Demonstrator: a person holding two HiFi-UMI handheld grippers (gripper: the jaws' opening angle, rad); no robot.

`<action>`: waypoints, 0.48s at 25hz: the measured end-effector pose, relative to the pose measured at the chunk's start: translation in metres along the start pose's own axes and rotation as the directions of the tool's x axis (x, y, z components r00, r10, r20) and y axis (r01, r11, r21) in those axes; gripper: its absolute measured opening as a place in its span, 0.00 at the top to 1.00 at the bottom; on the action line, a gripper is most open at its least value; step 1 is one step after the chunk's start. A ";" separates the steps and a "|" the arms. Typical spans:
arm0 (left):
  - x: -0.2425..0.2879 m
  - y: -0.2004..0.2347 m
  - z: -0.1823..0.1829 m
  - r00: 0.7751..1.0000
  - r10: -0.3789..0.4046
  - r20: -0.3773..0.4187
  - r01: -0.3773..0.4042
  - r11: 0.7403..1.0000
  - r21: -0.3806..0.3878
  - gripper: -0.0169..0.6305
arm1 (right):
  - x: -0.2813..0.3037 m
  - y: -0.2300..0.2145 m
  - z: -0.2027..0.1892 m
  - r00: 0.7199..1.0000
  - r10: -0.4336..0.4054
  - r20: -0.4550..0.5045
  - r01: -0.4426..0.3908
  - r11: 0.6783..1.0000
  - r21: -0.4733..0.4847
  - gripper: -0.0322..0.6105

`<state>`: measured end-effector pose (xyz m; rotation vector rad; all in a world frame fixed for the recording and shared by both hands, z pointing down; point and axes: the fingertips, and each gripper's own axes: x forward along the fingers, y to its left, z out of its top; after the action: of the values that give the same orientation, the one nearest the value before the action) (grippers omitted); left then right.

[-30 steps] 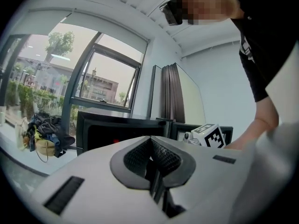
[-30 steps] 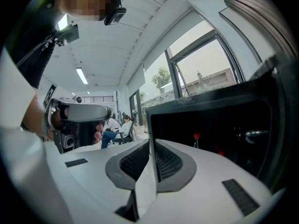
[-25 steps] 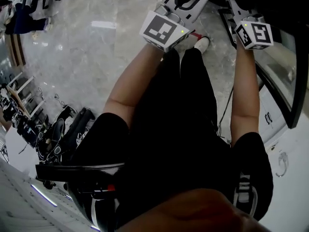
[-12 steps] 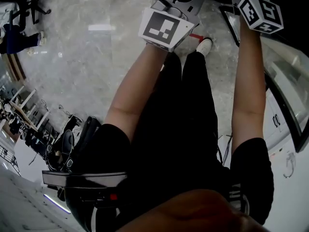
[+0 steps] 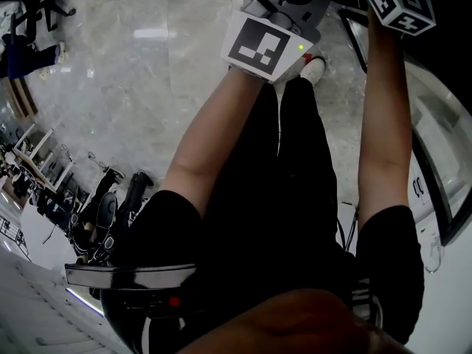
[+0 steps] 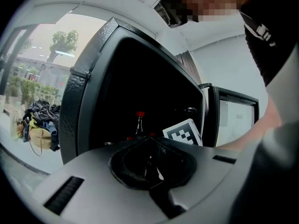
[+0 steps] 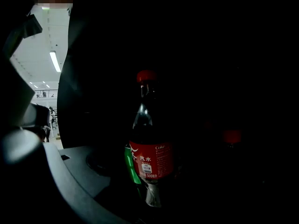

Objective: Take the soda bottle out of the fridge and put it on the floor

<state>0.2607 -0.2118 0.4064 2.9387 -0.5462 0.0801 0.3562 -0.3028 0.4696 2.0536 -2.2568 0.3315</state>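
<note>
Red is what I see first: a red cap and a red label on the soda bottle point(image 7: 150, 160). It stands upright in the dark fridge point(image 6: 140, 78), right in front of my right gripper point(image 7: 148, 196). That gripper's jaws have just been opening, and now they are as wide as they go. The bottle stands just ahead of them, in line with the gap. I see no pad pressing on it, so I do not hold it yet. Both my arms have also stretched further toward the fridge than a moment ago. The right marker cube point(image 5: 402, 2) has gone up to the top edge of the head view. I think the grab comes next: push in a bit, then squeeze around the bottle. Nothing is down on the floor point(image 5: 147, 87) yet. My left gripper point(image 6: 148, 138) has its jaws together with nothing in them, and it points at the fridge too. Now I count. I have two grippers. I see one fridge, with one glass door point(image 6: 233, 120) swung open. Bottles — one is close to me, and one more red cap point(image 7: 232, 136) sits deeper in on the right, so two for sure. It is too dark in there to tell if there are more.
</note>
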 end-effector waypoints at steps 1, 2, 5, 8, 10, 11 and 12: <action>0.001 0.001 -0.001 1.000 0.001 0.000 -0.001 1.000 -0.004 0.97 | 0.003 0.000 -0.002 1.000 0.005 -0.003 -0.005 1.000 -0.003 0.40; 0.001 0.002 -0.003 1.000 0.002 -0.001 -0.002 1.000 -0.007 0.97 | 0.006 0.002 -0.002 1.000 0.010 -0.005 -0.010 1.000 -0.015 0.40; -0.001 0.004 -0.006 1.000 0.008 -0.004 -0.008 1.000 -0.014 0.97 | 0.011 0.003 0.004 1.000 -0.006 0.008 0.006 0.998 -0.056 0.40; -0.004 0.006 -0.007 1.000 0.014 -0.003 -0.014 1.000 -0.019 0.97 | 0.010 0.000 0.006 0.999 -0.029 0.021 0.030 0.997 -0.067 0.45; -0.005 0.007 -0.006 1.000 0.019 0.000 -0.019 1.000 -0.021 0.97 | 0.008 0.000 0.008 0.999 -0.020 0.032 0.022 0.998 -0.066 0.45; -0.006 0.008 -0.006 1.000 0.020 0.001 -0.020 1.000 -0.020 0.97 | 0.006 0.001 0.010 0.999 -0.014 0.041 0.016 0.998 -0.064 0.45; -0.007 0.008 -0.005 1.000 0.021 0.001 -0.021 1.000 -0.018 0.97 | 0.004 0.002 0.013 0.999 -0.010 0.051 0.013 0.998 -0.063 0.45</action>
<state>0.2507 -0.2157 0.4123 2.9161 -0.5750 0.0748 0.3549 -0.3089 0.4579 2.0654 -2.2522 0.2074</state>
